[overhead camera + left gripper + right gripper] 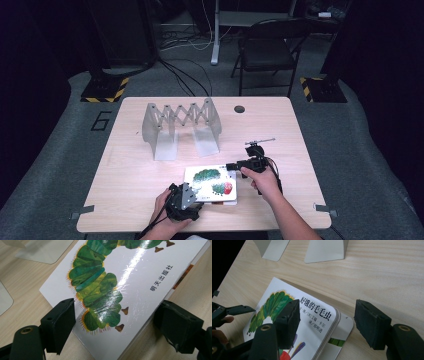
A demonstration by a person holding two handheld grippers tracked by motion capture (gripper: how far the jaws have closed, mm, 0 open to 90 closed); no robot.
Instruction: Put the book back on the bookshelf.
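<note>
A white board book (210,182) with a green caterpillar on its cover lies flat near the table's front edge. My left gripper (199,199) sits at the book's near-left corner. In the left gripper view that corner of the book (130,277) lies between the jaws (115,320), and both pads look pressed against its edges. My right gripper (231,166) is at the far-right corner. Its jaws (327,320) stand wide apart, one over the cover (312,322) and one above bare table. The cover is lifted slightly off the page beneath.
A pale folding rack (181,125) with criss-cross bars stands at the table's back middle, its feet (324,250) just beyond the book. A cable hole (239,108) lies behind it on the wooden table (125,190). A black chair (267,50) stands past the table.
</note>
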